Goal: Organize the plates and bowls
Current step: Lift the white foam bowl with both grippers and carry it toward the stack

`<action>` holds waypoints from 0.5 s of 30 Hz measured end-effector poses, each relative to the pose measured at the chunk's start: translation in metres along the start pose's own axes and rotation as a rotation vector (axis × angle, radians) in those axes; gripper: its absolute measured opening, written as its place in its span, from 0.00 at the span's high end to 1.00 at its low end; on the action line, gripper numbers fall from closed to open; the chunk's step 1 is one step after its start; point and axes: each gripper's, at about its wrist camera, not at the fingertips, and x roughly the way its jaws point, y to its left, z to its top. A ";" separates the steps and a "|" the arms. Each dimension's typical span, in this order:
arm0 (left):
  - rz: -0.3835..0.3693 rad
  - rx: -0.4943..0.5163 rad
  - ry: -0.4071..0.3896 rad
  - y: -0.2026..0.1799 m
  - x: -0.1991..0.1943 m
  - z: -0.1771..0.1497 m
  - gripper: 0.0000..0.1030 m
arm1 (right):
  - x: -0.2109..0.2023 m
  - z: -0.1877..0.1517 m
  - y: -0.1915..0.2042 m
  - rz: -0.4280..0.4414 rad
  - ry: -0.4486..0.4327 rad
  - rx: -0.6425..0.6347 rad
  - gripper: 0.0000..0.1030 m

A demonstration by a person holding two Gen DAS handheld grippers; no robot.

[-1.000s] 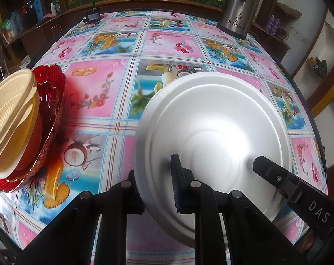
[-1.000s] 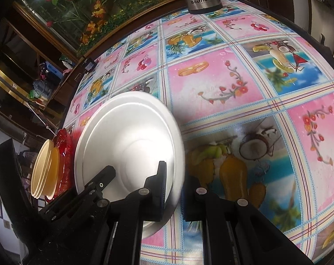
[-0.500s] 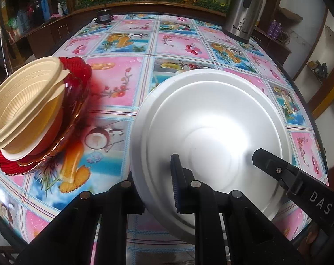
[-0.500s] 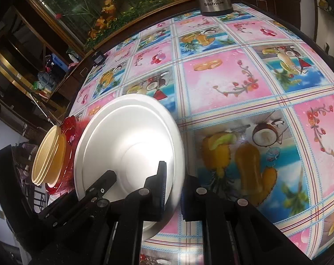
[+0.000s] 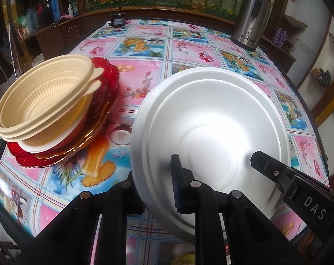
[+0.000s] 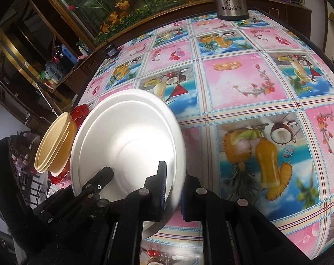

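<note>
Moved: both grippers carried the round white foam plate (image 5: pixel 213 119) closer to the stack at the table's left edge, which looked bigger than a second before.
Left gripper (image 5: pixel 154 183): clamped tight on the plate's near-left rim, angled down; its outer finger was hidden behind the plate.
Right gripper (image 6: pixel 173 190): pinched shut on the plate's right rim, also angled down.
Plate: tilted, held up off the fruit-print tablecloth (image 5: pixel 189 50).
Stack: ribbed beige plastic bowls (image 5: pixel 45 101) nested on a red scalloped glass dish (image 5: pixel 105 81); the lower pieces were hard to tell apart.
Background: steel flask (image 5: pixel 250 17), its top cut off in the right view.
</note>
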 end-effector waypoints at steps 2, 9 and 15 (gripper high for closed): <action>0.005 -0.003 -0.010 0.003 -0.004 0.000 0.85 | -0.001 -0.001 0.004 0.005 -0.002 -0.007 0.90; 0.006 -0.011 -0.037 0.008 -0.015 0.001 0.85 | -0.009 -0.002 0.014 0.015 -0.025 -0.029 0.90; 0.004 -0.019 -0.060 0.012 -0.025 0.004 0.85 | -0.018 -0.001 0.021 0.024 -0.044 -0.041 0.90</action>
